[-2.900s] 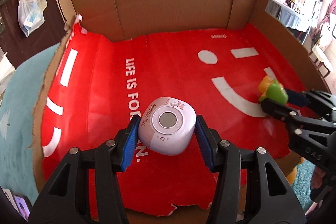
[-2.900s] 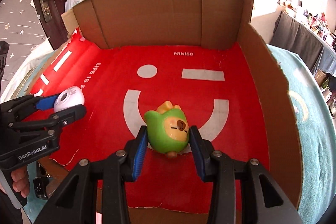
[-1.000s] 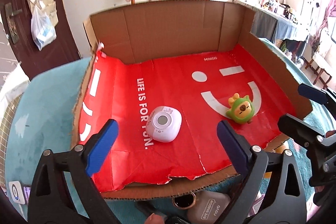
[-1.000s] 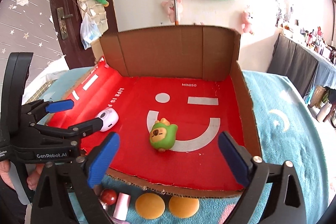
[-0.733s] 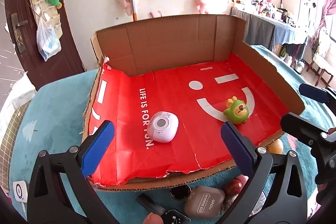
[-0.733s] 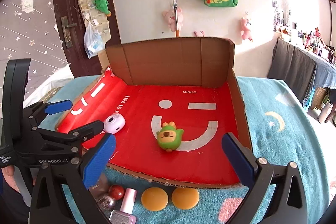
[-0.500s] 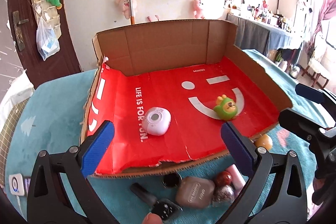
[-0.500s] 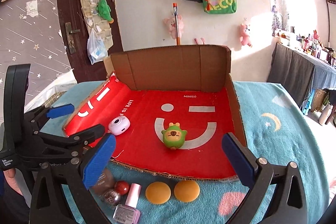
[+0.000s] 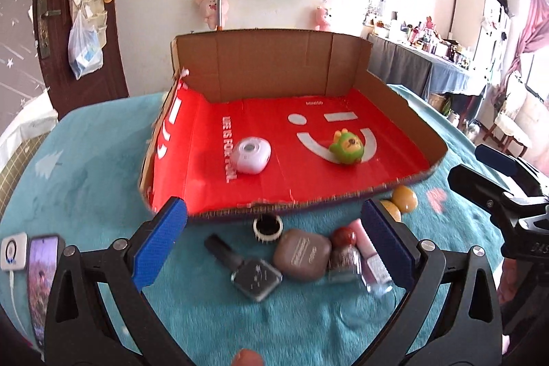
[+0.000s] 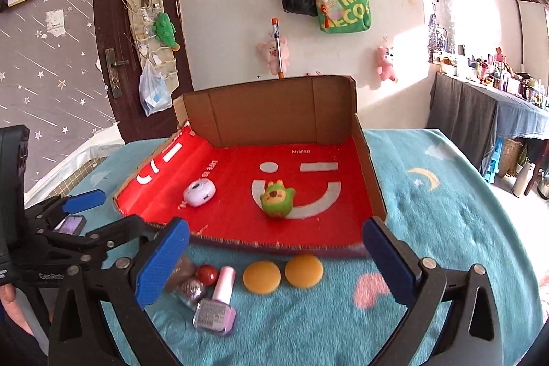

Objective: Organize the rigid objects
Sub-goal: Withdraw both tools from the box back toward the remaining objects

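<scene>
Both tools hang above the teal blanket [image 10: 446,211] in front of the cardboard tray [image 9: 274,71], each with its blue-padded jaws spread wide and nothing between them: the left gripper [image 9: 274,242] over a cluster of small items, the right gripper [image 10: 274,263] over the same strip from farther right. Inside the tray, on its red liner, the white toy camera [image 9: 249,155] sits near the printed slogan and the green plush-like figure [image 9: 346,148] rests on the white smile, the two well apart. Outside the tray's torn front edge lie a dark nail polish bottle [image 9: 247,266], a brown case [image 9: 302,254], a red ball [image 10: 207,274], a pink nail polish bottle [image 10: 218,304] (lying on its side) and two orange discs [image 10: 283,271]. A phone [image 9: 41,266] lies at the far left.
</scene>
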{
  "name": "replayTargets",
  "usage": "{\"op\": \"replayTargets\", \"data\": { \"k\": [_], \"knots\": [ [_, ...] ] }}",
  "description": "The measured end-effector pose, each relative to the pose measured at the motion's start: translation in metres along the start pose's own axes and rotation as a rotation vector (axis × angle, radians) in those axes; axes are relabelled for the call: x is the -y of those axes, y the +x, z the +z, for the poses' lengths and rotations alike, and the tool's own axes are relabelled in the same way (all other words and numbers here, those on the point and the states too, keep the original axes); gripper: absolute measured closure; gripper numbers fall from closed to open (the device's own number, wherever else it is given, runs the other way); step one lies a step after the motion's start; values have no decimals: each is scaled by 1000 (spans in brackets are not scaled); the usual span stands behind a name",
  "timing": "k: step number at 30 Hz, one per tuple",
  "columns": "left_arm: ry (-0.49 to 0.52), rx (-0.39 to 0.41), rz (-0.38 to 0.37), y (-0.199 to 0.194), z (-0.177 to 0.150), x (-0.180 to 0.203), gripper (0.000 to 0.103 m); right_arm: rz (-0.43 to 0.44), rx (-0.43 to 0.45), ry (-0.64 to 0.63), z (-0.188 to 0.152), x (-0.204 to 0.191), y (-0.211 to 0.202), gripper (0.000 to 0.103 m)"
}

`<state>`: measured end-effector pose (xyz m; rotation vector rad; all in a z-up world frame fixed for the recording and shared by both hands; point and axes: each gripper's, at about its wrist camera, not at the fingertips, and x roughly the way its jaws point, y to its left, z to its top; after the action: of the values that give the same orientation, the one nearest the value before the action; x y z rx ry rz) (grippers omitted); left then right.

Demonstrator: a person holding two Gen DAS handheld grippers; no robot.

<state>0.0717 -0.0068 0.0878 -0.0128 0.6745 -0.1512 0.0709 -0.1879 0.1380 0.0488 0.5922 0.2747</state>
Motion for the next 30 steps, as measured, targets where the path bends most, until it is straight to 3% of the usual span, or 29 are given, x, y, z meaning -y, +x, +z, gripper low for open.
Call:
{"op": "replayTargets", "data": {
  "k": [7,30],
  "knots": [
    [16,-23,42,-10,-26,5,0,-15,-20,5,-22,0,-10,0],
    [-87,-219,-1,2,-90,-15,0,23,-200,47,-87,1,0,0]
  ]
}}
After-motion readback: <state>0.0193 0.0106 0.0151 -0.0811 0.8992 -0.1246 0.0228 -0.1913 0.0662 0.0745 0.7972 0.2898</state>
